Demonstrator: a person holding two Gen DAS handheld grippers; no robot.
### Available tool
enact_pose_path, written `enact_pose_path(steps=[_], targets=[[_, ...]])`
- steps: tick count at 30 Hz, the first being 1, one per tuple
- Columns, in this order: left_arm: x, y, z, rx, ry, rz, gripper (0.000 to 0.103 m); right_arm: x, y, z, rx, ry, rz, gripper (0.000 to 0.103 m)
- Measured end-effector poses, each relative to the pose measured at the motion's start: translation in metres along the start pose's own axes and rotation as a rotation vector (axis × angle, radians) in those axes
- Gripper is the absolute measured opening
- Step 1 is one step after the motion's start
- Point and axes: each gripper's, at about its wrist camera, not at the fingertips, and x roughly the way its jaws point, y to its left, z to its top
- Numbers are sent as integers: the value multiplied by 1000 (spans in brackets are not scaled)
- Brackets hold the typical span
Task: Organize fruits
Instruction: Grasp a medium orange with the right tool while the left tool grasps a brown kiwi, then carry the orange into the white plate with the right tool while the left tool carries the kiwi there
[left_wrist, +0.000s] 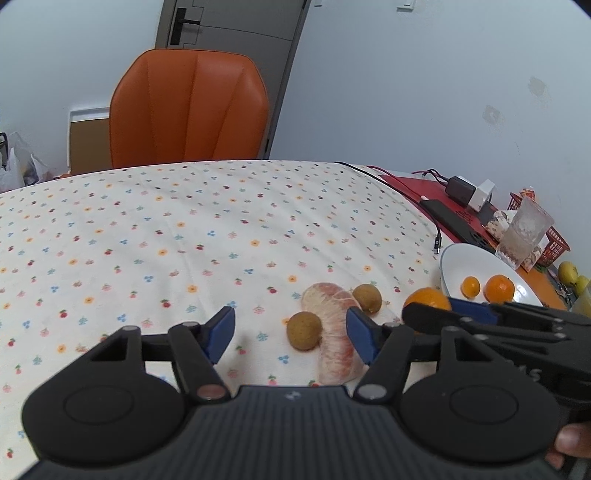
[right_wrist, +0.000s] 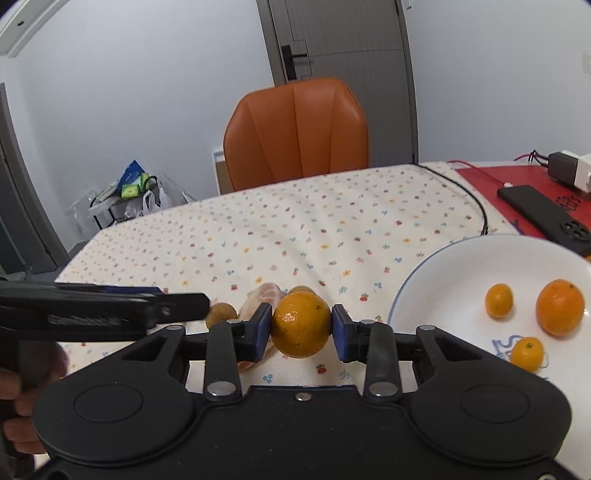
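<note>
Fruit count: 3 on my plate (right_wrist: 424, 280); right gripper (right_wrist: 301, 325) pinches orange (right_wrist: 301, 323); left gripper (left_wrist: 291, 332) spread around 1 longan (left_wrist: 304, 329); pomelo wedge (left_wrist: 334, 332) remains.

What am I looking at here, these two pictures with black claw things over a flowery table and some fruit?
Those claws are hand-held grippers, one in each of a person's hands, each carrying a camera that looks along its fingers. One picture is from the left gripper, open above a brown fruit and a peeled citrus segment on the floral tablecloth. The other is from the right gripper, whose blue pads touch an orange. Beside it a white plate holds three smaller orange fruits.
</note>
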Motion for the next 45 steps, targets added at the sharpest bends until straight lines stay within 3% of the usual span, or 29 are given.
enact_pose_path(steps=[5,10,13,15,16,31,45], targets=[[11,-10,0,21,12,-11,63,-12,-8,4,20,-19,16,33],[23,-12,-1,14,40,-13,53,-22,-19,3,41,-35,0,33],[27,-10,-3,-8,46,-22,39,-27,-23,3,46,-42,-5,33],[28,-8,-3,-12,48,-3,24,-28,-25,2,48,-46,-6,33],[28,-7,-3,-13,50,8,22,-29,-26,2,50,-47,-7,33],[-7,-10,2,-34,-22,-13,22,-46,-32,-4,68,-70,-19,33],[-33,-54,6,25,-70,-79,22,-74,-50,-10,92,-108,-52,33]])
